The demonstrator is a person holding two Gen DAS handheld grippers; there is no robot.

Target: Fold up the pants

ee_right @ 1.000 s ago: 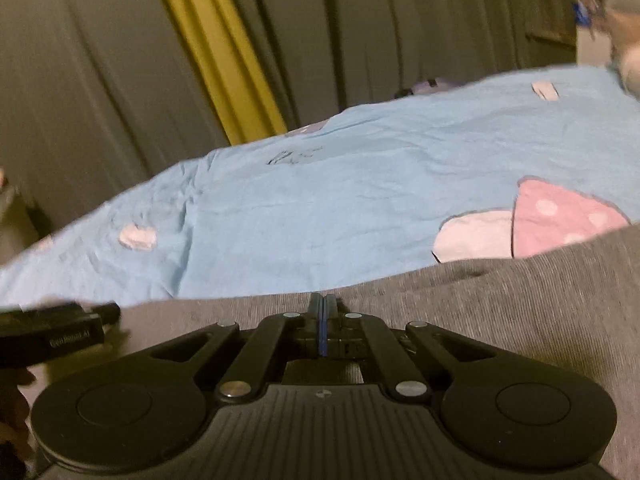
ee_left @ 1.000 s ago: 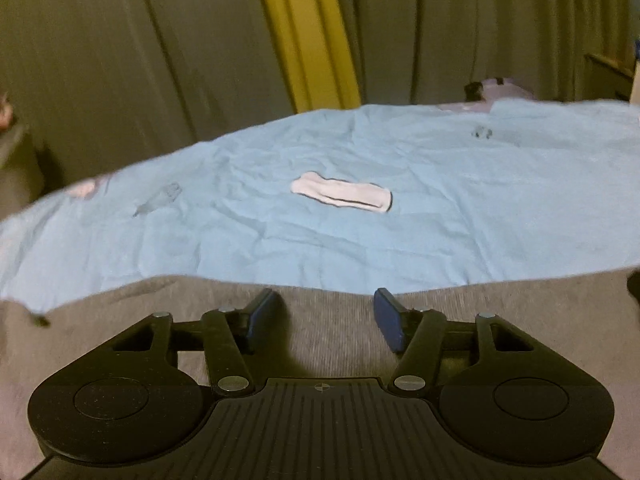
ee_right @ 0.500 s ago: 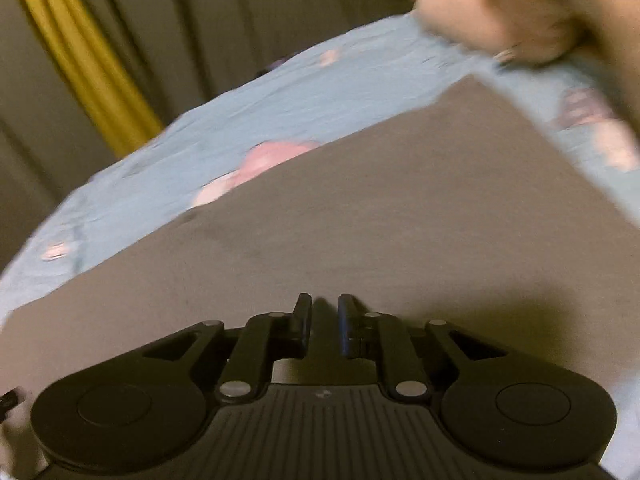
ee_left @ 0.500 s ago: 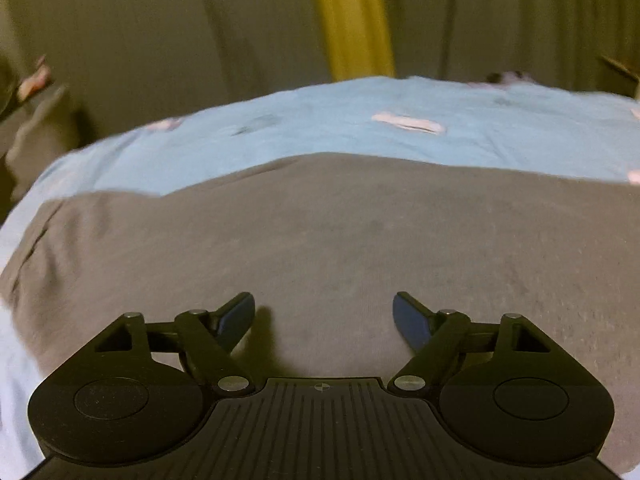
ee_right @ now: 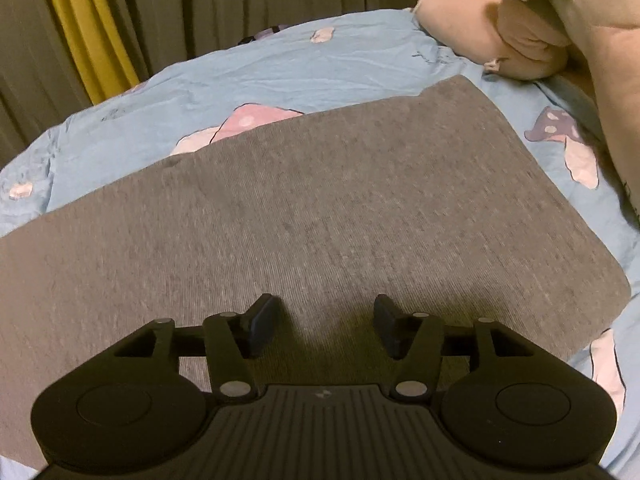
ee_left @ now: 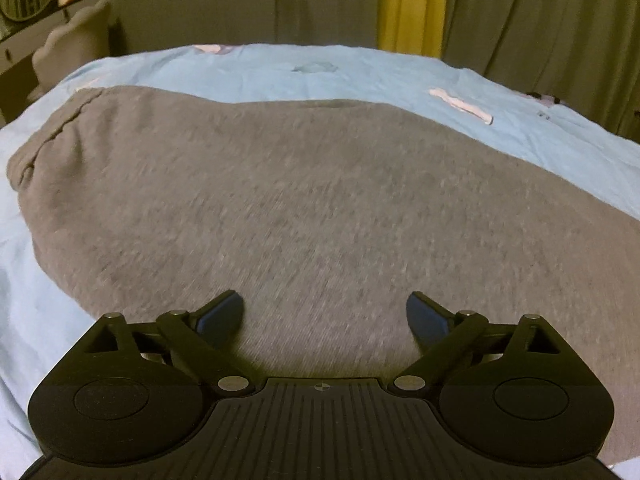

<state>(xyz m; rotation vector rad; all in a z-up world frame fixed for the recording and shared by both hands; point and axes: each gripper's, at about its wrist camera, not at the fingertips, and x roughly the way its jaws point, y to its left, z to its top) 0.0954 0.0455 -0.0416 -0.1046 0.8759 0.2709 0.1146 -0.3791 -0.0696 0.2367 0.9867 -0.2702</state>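
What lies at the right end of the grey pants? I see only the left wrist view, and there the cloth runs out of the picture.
Observer: The pants end in a straight edge on the blue sheet.
Operator: Is the right gripper holding them?
Observer: No. The right gripper is opening, with nothing between its fingers.
Operator: Anything beyond that end?
Observer: A pink soft toy lies past the far corner, apart from the pants.

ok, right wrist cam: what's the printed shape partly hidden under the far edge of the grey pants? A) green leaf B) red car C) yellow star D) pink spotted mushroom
D: a pink spotted mushroom print on the blue sheet sticks out from behind the grey pants.
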